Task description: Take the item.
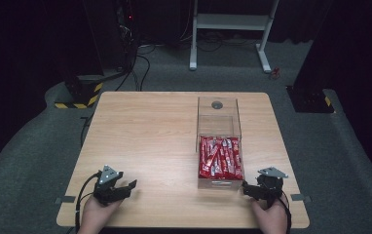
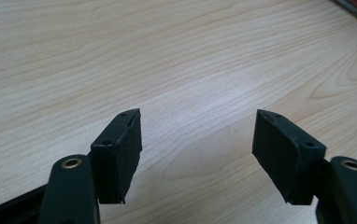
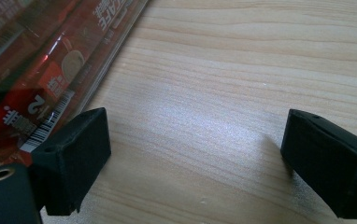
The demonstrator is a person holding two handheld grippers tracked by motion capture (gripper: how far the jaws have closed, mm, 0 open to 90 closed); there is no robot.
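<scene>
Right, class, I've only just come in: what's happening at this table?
A person sits at a wooden table with a tool in each hand. The left tool and the right tool both rest near the table's near edge, jaws open and holding nothing. A clear box stands on the right half of the table, its near part holding red packets. The right tool sits just beside the box's near corner; nothing is being handled.

- Grey carpeted floor (image 1: 38,146) surrounds the wooden table (image 1: 145,131).
- White frame legs (image 1: 264,51) stand far back.
- Black cables (image 1: 142,63) trail far left.
- Surroundings are dark.
</scene>
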